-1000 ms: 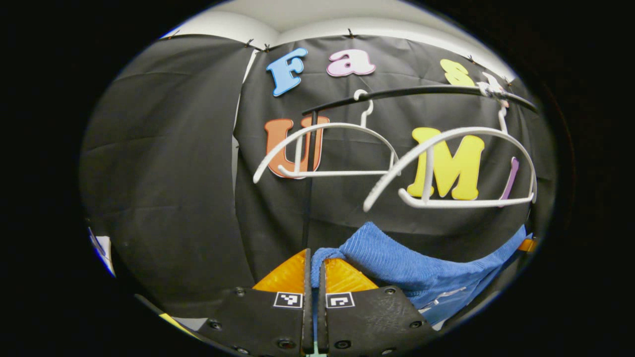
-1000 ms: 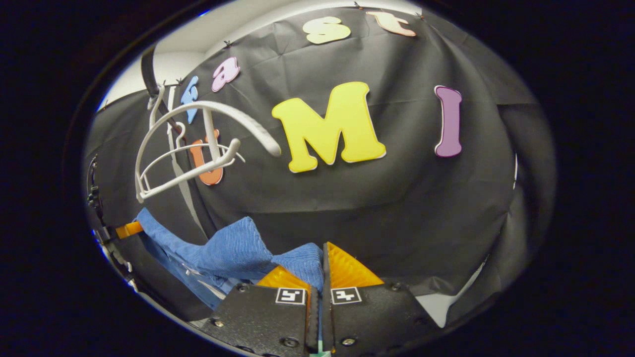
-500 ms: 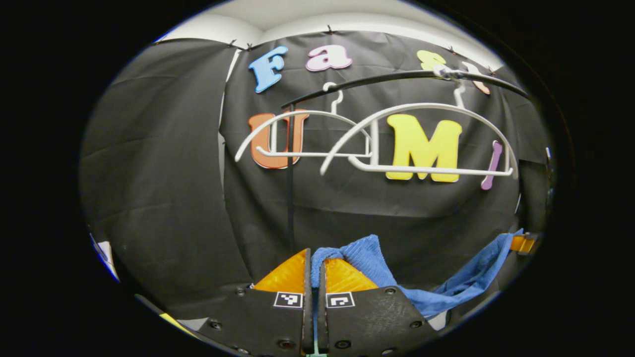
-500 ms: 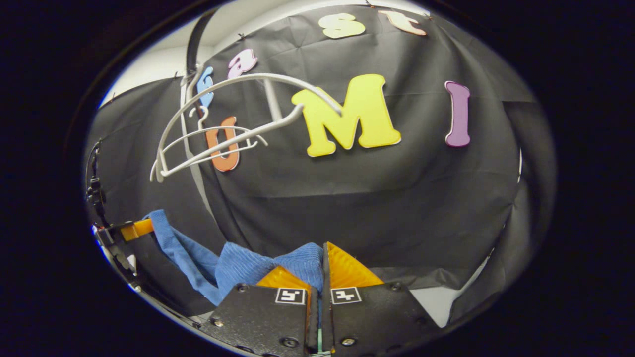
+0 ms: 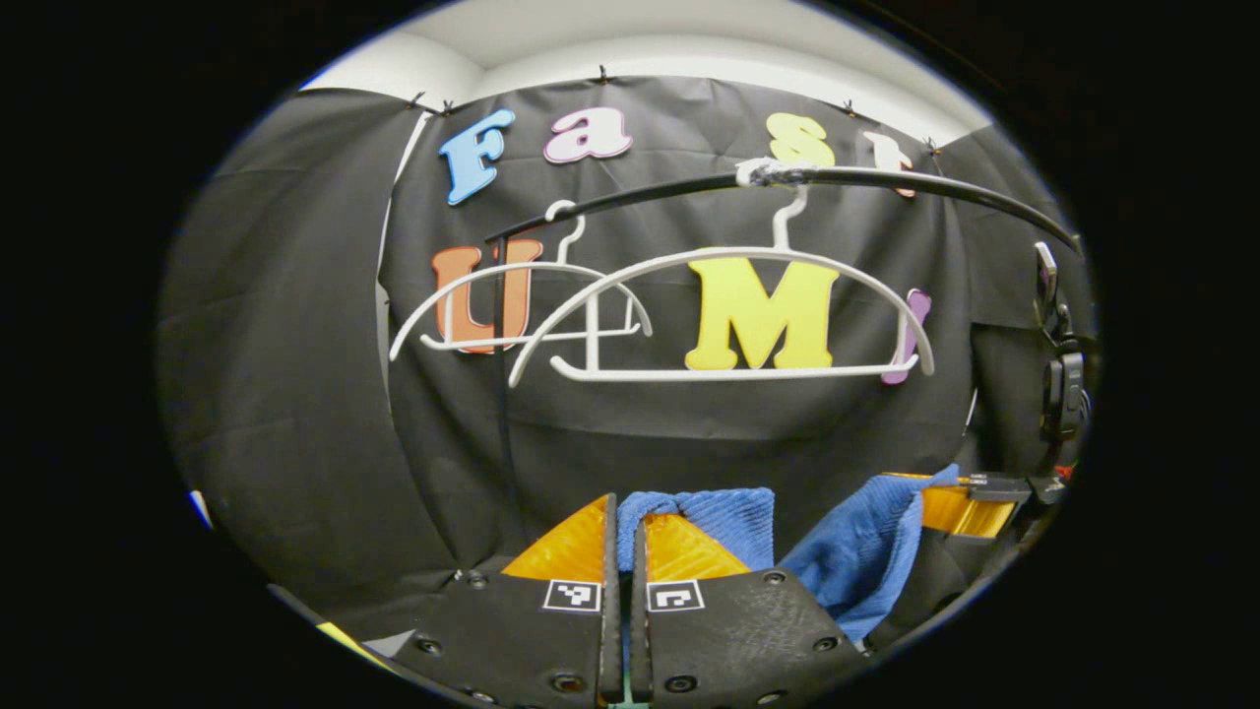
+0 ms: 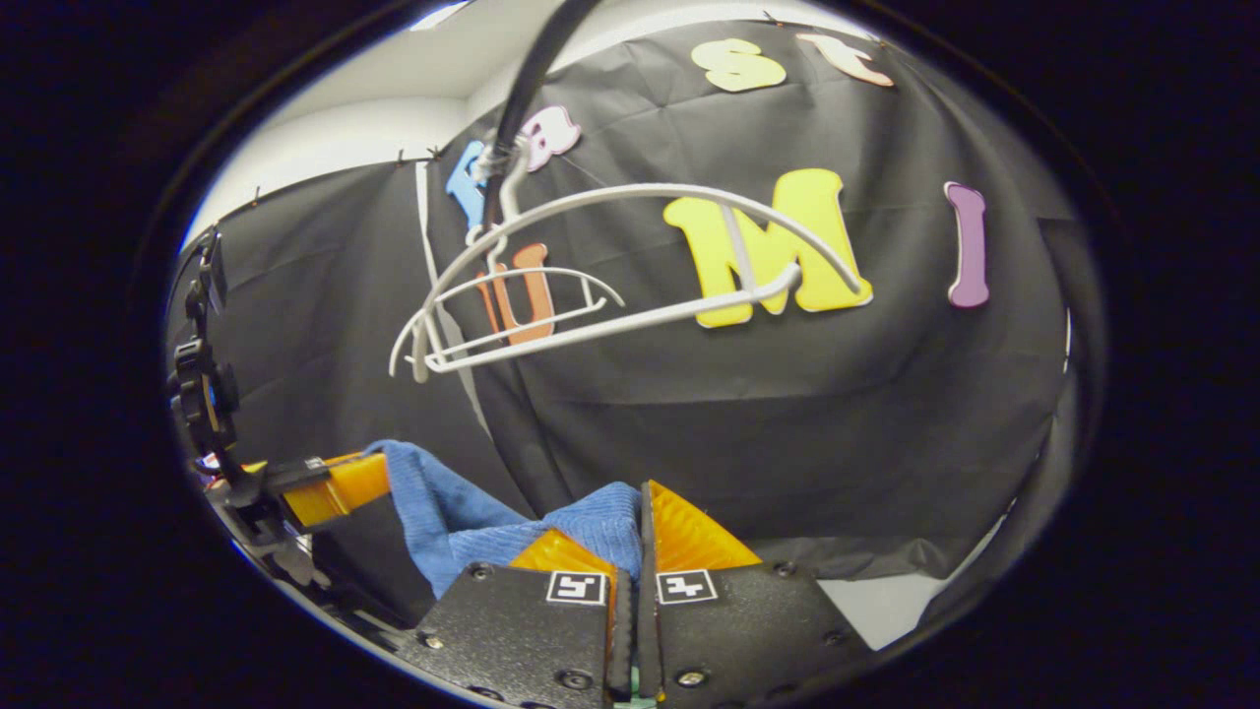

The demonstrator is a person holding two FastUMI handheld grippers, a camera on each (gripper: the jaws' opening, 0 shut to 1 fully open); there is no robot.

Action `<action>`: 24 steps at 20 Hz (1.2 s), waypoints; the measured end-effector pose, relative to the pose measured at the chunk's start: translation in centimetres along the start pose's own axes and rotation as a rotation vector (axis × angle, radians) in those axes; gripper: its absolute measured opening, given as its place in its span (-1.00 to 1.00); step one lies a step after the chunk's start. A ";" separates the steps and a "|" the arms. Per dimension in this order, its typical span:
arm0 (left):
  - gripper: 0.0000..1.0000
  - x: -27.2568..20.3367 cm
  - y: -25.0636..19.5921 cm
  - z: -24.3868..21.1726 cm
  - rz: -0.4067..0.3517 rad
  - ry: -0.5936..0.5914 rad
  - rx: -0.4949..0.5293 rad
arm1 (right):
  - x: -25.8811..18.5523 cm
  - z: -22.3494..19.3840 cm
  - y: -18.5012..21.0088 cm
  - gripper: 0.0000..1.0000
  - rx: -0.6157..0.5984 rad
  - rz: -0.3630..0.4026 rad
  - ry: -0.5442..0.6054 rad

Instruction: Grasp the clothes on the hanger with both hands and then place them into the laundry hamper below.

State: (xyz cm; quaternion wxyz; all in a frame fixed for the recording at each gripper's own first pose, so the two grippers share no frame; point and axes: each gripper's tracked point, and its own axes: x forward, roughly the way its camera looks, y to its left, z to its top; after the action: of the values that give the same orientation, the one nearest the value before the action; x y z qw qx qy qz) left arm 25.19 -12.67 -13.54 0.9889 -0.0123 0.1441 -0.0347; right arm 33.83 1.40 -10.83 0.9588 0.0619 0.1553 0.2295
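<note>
A blue ribbed garment (image 5: 728, 517) hangs slack between my two grippers, below the hangers. My left gripper (image 5: 622, 517) is shut on one corner of it. In the left gripper view the cloth droops to the right, where the right gripper (image 5: 960, 489) pinches its other corner. In the right gripper view my right gripper (image 6: 638, 517) is shut on the blue garment (image 6: 453, 512), and the left gripper (image 6: 340, 483) holds the far end at the left. Two bare white hangers (image 5: 728, 310) (image 6: 610, 266) hang from a black rail (image 5: 886, 182). The hamper is out of sight.
The black rail (image 6: 527, 84) curves overhead in the right gripper view, with a thin black upright (image 5: 502, 374) under its left end in the left gripper view. A strip of pale floor (image 6: 861, 601) shows at the lower right of the right gripper view.
Both grippers have pulled back and drawn closer together, so the garment now sags in a fold between them. The hangers appear farther off and more square-on.
</note>
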 end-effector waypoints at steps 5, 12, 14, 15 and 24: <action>-0.93 -0.7 -1.5 -0.6 -0.044 0.012 -0.011 | -0.5 -1.0 3.6 -0.88 -0.006 0.051 0.011; -0.94 -0.7 -2.9 -7.4 -0.069 0.158 -0.018 | 0.0 -8.1 3.4 -0.88 -0.017 0.009 0.186; -0.94 -0.6 -2.8 -9.4 -0.074 0.197 -0.033 | 0.2 -10.4 3.1 -0.88 -0.008 0.004 0.231; -0.94 -0.5 -2.9 -10.6 -0.078 0.223 -0.045 | 0.2 -11.4 2.9 -0.88 -0.006 0.000 0.252; -0.93 -0.7 -1.8 -23.4 -0.055 0.502 -0.144 | 1.5 -22.4 1.2 -0.88 0.009 -0.041 0.499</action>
State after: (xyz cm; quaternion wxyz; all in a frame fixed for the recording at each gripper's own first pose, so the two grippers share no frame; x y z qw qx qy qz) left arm 17.72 -14.79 -35.70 0.9175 -0.0778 0.3866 -0.0529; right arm 27.28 4.18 -32.10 0.8949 0.0044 0.3896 0.2177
